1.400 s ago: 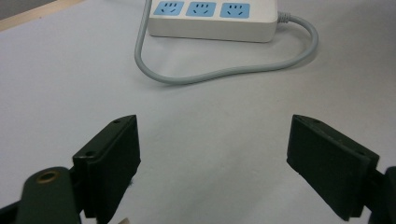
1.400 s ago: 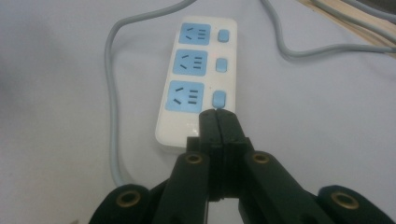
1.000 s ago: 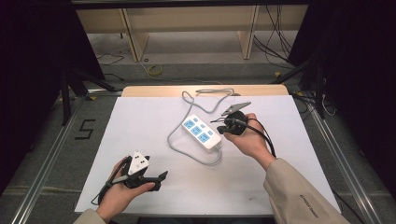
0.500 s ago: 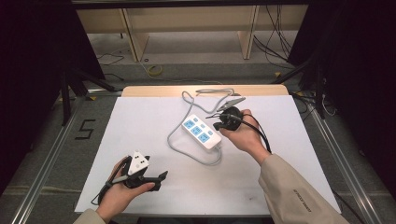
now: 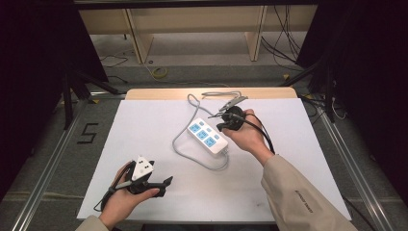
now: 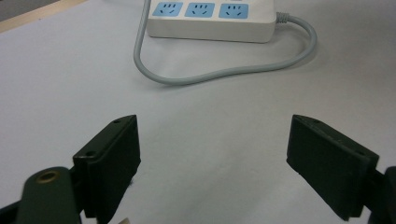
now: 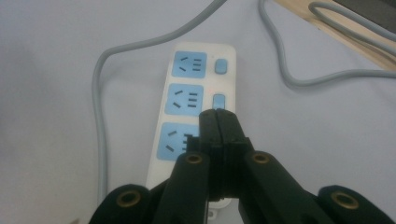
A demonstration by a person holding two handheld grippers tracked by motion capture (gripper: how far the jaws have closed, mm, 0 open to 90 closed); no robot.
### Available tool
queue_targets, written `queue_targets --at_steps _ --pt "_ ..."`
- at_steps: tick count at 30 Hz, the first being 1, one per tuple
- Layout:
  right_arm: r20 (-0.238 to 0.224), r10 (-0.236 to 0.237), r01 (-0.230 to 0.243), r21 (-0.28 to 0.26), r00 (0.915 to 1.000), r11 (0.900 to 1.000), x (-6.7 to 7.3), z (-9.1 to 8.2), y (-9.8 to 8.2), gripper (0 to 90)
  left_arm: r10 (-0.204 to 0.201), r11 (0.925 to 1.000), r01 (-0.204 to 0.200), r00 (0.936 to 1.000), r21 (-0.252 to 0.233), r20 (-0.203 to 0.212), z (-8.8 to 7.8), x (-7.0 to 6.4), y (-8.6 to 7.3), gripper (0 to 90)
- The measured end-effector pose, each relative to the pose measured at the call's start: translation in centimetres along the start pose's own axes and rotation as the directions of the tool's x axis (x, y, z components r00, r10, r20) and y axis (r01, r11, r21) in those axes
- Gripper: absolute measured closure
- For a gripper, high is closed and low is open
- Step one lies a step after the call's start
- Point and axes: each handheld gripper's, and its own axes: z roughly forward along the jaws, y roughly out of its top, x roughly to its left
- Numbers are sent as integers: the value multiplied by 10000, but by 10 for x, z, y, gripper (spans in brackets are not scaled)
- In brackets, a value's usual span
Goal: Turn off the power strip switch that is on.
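A white power strip [image 5: 207, 136] with three blue sockets lies mid-table, and its grey cable [image 5: 192, 161] loops round in front of it. My right gripper [image 5: 219, 120], held in a hand, hovers at the strip's right side. In the right gripper view its jaws are shut with nothing between them, and the right gripper [image 7: 217, 114] has its tips over the power strip [image 7: 187, 98], right beside the middle switch [image 7: 218, 100]. My left gripper [image 5: 166, 183] rests near the front edge, open and empty. The left gripper [image 6: 215, 154] faces the power strip [image 6: 210, 21] from a distance.
A white mat [image 5: 144, 125] covers the table, with a wooden edge [image 5: 159, 94] showing at the back. More grey cable [image 5: 219, 94] runs along that back edge. Metal rails and a floor mark "5" [image 5: 87, 133] lie to the left.
My right hand has slid a little to the left with the shut gripper, coming closer over the power strip. The left hand has stayed still.
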Motion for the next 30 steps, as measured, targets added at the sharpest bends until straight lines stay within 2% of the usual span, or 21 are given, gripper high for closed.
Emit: queue_targets --at_steps 22,30 --pt "89 -174 169 485 9998 9987 2 28 14 900 27 10000 -27 10000 -26 22 0 0 0 171" --pt "161 -176 162 803 9997 9966 0 44 18 900 15 10000 -15 10000 -40 41 0 0 0 171"
